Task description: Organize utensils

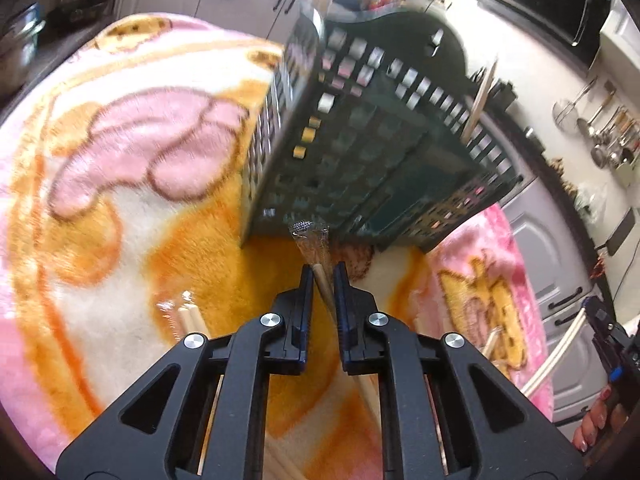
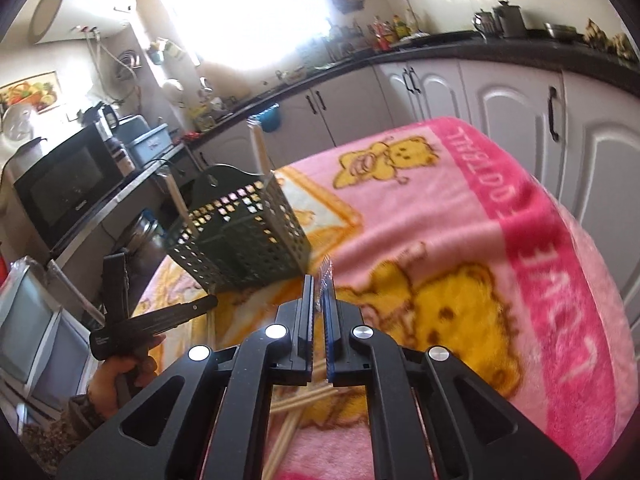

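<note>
Nearest the lens, left black two-finger gripper (image 1: 323,270) pinched narrow on a pale wooden chopstick pair in clear plastic wrap (image 1: 320,272). Right black two-finger gripper (image 2: 319,286) likewise nearly closed, clamping a clear wrapper edge (image 2: 326,280). Beneath both, fluffy pink and orange bear-print blanket (image 2: 460,232), with pink border lettering reversed, not readable with certainty. Just ahead of both tools, dark green perforated plastic utensil basket (image 1: 372,148), two wrapped chopstick pairs standing inside. Loose wooden chopsticks (image 2: 296,408) below the right fingers. Beyond, white kitchen cabinets (image 2: 500,96), black countertop, black microwave (image 2: 68,196) left of the right tool.
</note>
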